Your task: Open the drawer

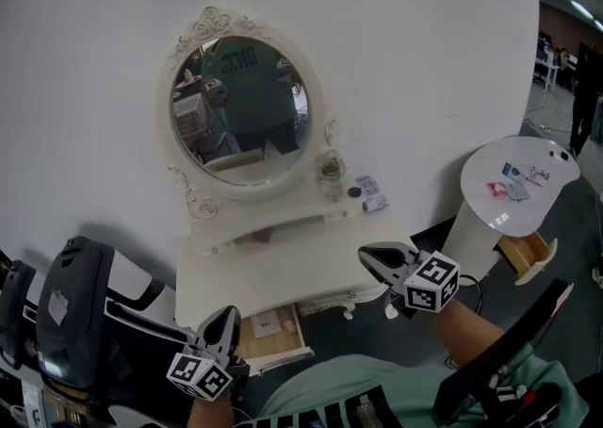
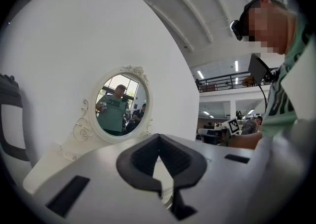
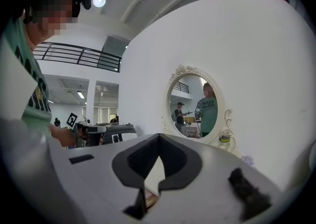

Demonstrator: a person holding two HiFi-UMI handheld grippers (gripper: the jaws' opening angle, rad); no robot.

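White wall [image 1: 424, 58] backs dressing table [image 1: 283, 275]; drawer [image 1: 275, 332] juts at its front-left corner, seemingly already out; left gripper [image 1: 226, 313] beside it and right gripper [image 1: 369, 258] both clenched, empty; risk: further pulling drops drawer off runners.

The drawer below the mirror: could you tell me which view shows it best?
The head view: the drawer shows from above, pulled out, wooden inside visible. The right gripper view gives only a wooden sliver below its jaws; the left gripper view, nothing clear.
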